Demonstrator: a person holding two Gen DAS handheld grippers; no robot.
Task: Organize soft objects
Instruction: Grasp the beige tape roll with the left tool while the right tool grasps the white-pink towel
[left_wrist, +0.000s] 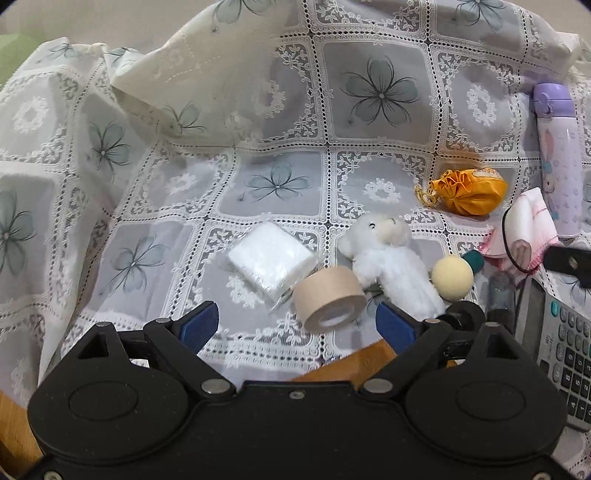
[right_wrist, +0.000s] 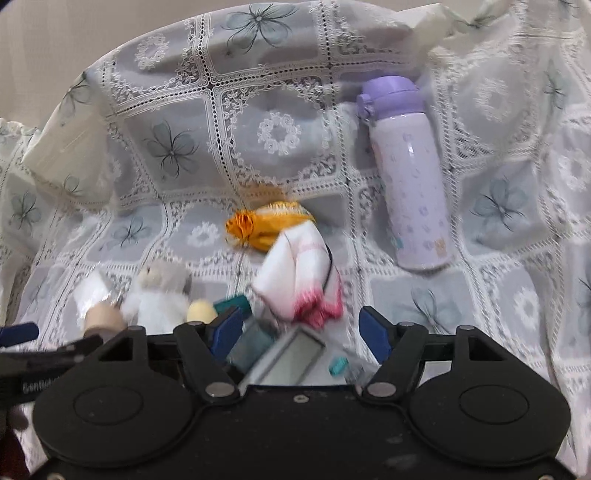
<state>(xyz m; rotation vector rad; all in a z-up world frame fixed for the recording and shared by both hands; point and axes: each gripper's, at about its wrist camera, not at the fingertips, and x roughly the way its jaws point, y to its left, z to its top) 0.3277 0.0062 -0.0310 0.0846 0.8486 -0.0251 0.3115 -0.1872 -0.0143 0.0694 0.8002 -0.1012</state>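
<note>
A white plush lamb (left_wrist: 388, 258) lies on the lace tablecloth (left_wrist: 369, 92), with a white tissue pack (left_wrist: 271, 258) to its left and an orange drawstring pouch (left_wrist: 469, 192) behind it. A white-and-pink folded cloth (left_wrist: 524, 229) lies at the right. My left gripper (left_wrist: 295, 325) is open and empty, just short of a beige tape roll (left_wrist: 328, 299). My right gripper (right_wrist: 301, 332) is open and empty, just short of the folded cloth (right_wrist: 299, 277). The pouch (right_wrist: 266, 225) and the lamb (right_wrist: 159, 295) show blurred in the right wrist view.
A purple-lidded bottle (right_wrist: 410, 173) lies to the right. A cream ball (left_wrist: 452, 277), a teal item (left_wrist: 476, 258) and a calculator (left_wrist: 565, 350) crowd the near right. Draped cloth (left_wrist: 184, 85) rises at the back. The wooden table edge (left_wrist: 351, 365) shows below.
</note>
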